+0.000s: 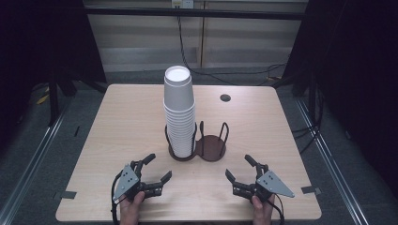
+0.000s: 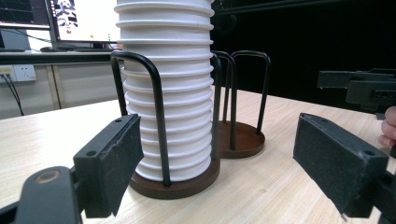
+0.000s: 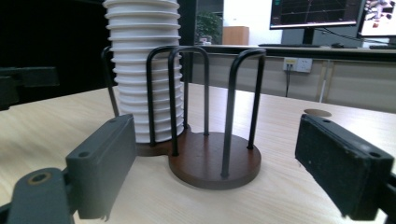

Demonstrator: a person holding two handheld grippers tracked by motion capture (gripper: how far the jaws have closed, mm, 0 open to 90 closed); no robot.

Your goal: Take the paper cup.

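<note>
A tall stack of white paper cups stands upright in the left ring of a dark two-place wire cup holder at the table's middle. The holder's right place is empty. My left gripper rests low near the front edge, left of the holder, open with nothing between its jaws. My right gripper mirrors it on the right, also open and empty. In the left gripper view the cups rise just beyond the open left gripper. The right gripper faces the empty place.
The wooden table has a round cable hole at the back right. Black curtains hang on both sides, and cables trail on the floor behind. Monitors and a desk stand in the background of the gripper views.
</note>
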